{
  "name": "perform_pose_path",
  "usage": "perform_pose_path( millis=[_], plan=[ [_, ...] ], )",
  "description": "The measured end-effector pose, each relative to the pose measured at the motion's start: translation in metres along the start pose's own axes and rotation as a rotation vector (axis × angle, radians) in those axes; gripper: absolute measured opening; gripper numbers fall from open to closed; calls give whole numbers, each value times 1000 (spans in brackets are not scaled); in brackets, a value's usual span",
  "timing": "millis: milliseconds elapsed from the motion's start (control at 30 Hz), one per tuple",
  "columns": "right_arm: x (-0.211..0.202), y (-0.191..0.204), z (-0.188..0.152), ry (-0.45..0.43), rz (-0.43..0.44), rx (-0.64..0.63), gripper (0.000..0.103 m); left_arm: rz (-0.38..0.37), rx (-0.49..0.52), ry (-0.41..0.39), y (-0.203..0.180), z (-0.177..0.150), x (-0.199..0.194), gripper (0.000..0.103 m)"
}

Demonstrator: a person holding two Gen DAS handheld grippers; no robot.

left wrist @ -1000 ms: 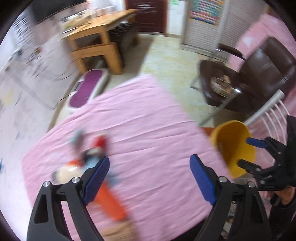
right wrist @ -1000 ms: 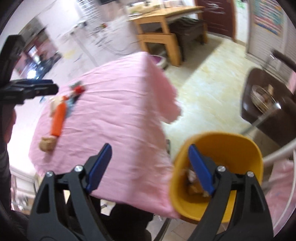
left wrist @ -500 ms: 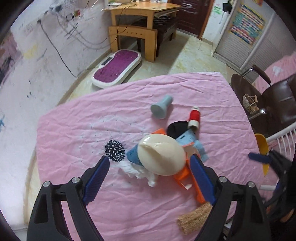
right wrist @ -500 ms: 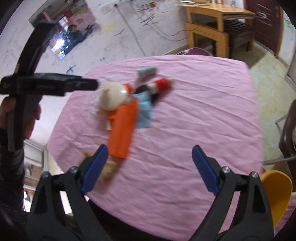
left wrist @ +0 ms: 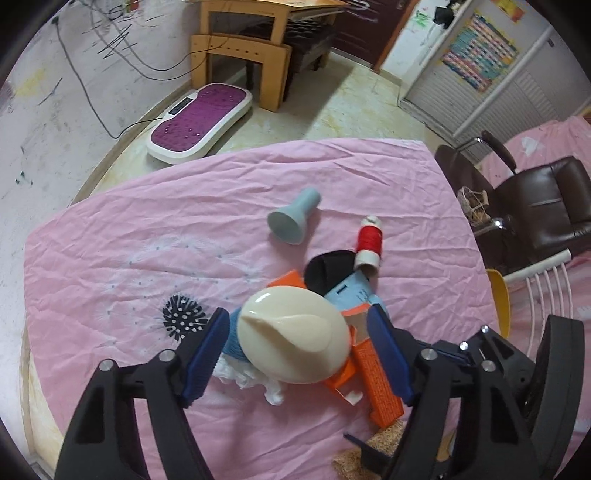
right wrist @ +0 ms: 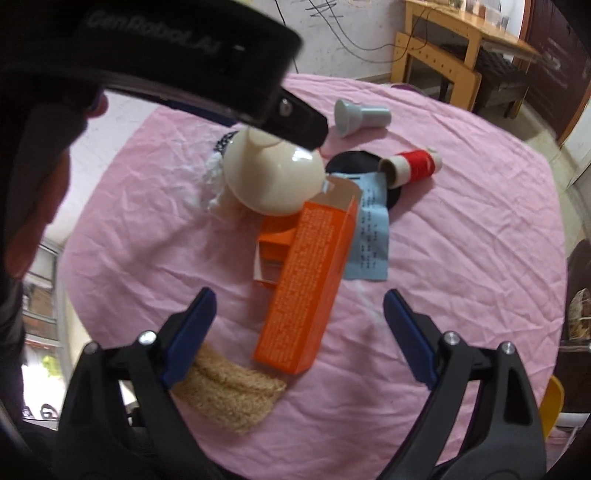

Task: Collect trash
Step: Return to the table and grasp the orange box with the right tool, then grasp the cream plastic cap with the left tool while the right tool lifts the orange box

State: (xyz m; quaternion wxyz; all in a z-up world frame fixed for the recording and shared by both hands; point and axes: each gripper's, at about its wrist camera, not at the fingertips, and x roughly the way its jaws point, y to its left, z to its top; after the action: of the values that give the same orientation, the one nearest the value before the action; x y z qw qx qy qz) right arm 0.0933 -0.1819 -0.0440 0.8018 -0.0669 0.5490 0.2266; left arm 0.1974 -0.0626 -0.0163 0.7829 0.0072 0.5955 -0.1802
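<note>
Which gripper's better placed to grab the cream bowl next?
Left. The left gripper already straddles the cream bowl, jaws closing on either side. The right gripper sits lower, over the orange box.

Glossy smooth cream plastic bowl; matt orange cardboard box; wrinkled pink cloth; rough fibrous pad.

Home room; scribbled wall, armchair, desk.
</note>
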Motion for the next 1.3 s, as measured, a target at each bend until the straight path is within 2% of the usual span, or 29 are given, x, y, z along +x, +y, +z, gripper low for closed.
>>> perform_pose_path(
  millis=[100, 267, 367, 400, 567, 700, 1300],
  plan=[
    [4, -2, -1, 17, -23, -12, 43, -6, 1, 6, -3, -1, -2, 71],
    [5, -3, -2, 10, -16, -24, 38, 2, -5, 14, -5, -4, -6, 69],
    [0, -9, -3, -10, -11, -18, 32, 10, -6, 34, -9, -5, -4, 64],
    [-4, -13, -4, -24, -6, -11, 27, 15, -3, 35, -10, -5, -3, 62],
    [-18, -38, -11, -54, 18, 28, 25, 44, -26, 49, -13, -2, 5, 56],
    [-20, -53, -18, -58, 25, 42, 25, 87, -33, 29, -12, -1, 5, 28],
    [-35, -84, -29, -119, 102, 114, 24, 157, 25, -7, -26, -3, -14, 20]
  ],
)
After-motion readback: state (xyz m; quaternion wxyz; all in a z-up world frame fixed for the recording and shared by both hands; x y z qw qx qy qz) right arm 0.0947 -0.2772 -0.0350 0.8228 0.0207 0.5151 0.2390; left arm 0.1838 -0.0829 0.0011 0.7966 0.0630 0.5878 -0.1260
